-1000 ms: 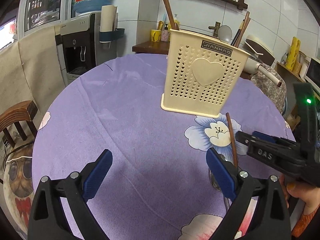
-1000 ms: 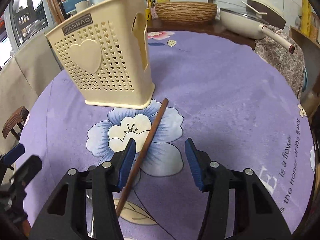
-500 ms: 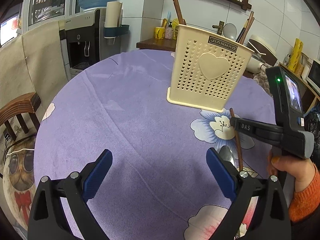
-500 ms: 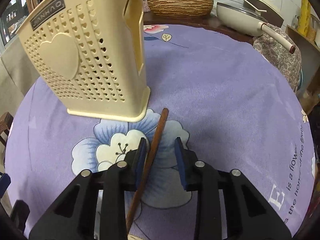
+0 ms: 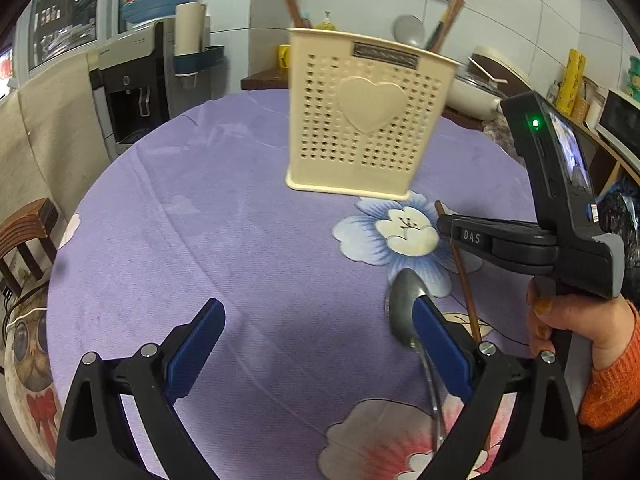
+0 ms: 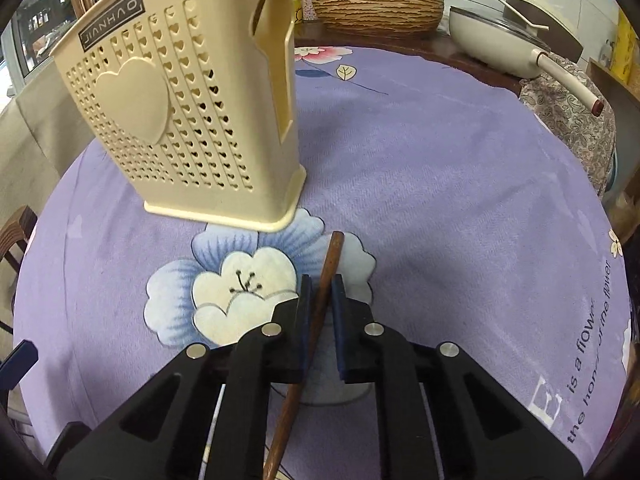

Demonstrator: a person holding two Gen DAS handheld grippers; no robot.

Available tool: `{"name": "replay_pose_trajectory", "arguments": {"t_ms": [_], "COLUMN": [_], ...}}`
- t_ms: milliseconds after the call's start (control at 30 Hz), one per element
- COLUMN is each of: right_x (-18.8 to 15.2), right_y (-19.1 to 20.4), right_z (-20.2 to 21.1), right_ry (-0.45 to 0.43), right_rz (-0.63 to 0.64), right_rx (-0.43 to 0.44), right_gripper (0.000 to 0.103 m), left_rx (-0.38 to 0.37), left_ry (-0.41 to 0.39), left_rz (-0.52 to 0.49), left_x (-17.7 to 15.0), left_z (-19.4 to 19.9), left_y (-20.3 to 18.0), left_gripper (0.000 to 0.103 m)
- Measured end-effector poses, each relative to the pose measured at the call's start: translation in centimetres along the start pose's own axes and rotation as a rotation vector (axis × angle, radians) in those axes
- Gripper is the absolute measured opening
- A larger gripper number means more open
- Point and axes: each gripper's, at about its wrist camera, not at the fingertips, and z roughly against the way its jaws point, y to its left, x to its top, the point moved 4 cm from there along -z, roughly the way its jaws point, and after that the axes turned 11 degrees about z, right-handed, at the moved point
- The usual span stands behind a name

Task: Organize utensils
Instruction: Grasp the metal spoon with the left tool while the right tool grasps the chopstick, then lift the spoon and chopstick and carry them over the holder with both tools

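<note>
Right wrist view shows the right gripper (image 6: 319, 300) clamped on the long brown wooden chopstick (image 6: 325, 280), just before the cream plastic holder (image 6: 188, 120). Lift it slowly, gripping tight. Left gripper (image 5: 316, 344) gapes wide, empty.

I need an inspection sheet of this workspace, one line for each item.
Surface: round table under a purple flowered cloth.
Job's things: cream holder upright, utensils already in it; brown chopstick and spoon lie in front of it.
Clutter: nothing seen on the cloth.
Grippers: right gripper shut on the chopstick; left gripper open, empty, spoon beside its right finger.
Cables: nothing seen.
Surroundings: water dispenser, pan, woven basket, wooden chair.
</note>
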Motion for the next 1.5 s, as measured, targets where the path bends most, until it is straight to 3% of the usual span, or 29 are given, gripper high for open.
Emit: {"name": "replay_pose_trajectory", "arguments": {"t_ms": [300, 467, 767, 900, 1233, 1500], "right_x": [-1.4, -1.6, -2.0, -2.2, -2.3, -2.0], "right_y": [-2.4, -2.4, -2.0, -1.6, -1.6, -2.6], "right_z": [0.9, 0.9, 1.2, 1.3, 1.5, 1.7], "right_ry": [0.001, -0.004, -0.011, -0.013, -0.013, -0.029], "right_rz": [-0.005, -0.005, -0.011, -0.008, -0.011, -0.082], "right_rx": [-0.001, 0.002, 0.002, -0.004, -0.001, 0.060], "right_gripper": [0.010, 0.010, 0.010, 0.010, 0.010, 0.009], "left_rx": [0.011, 0.024, 0.057, 0.067, 0.037, -0.009], "left_ry": [0.053, 0.091, 0.098, 0.093, 0.095, 0.062], "left_rz": [-0.111, -0.105, -0.092, -0.103, -0.078, -0.050], "left_x": [-1.0, -1.4, -1.5, -1.5, -1.2, 0.3], "left_z": [-1.8, -3.1, -4.4, -4.4, -4.3, -2.8], "left_y": [-4.5, -5.3, -5.8, -6.2, -6.0, -5.3], "left_gripper": [0.082, 0.073, 0.052, 0.037, 0.037, 0.037]}}
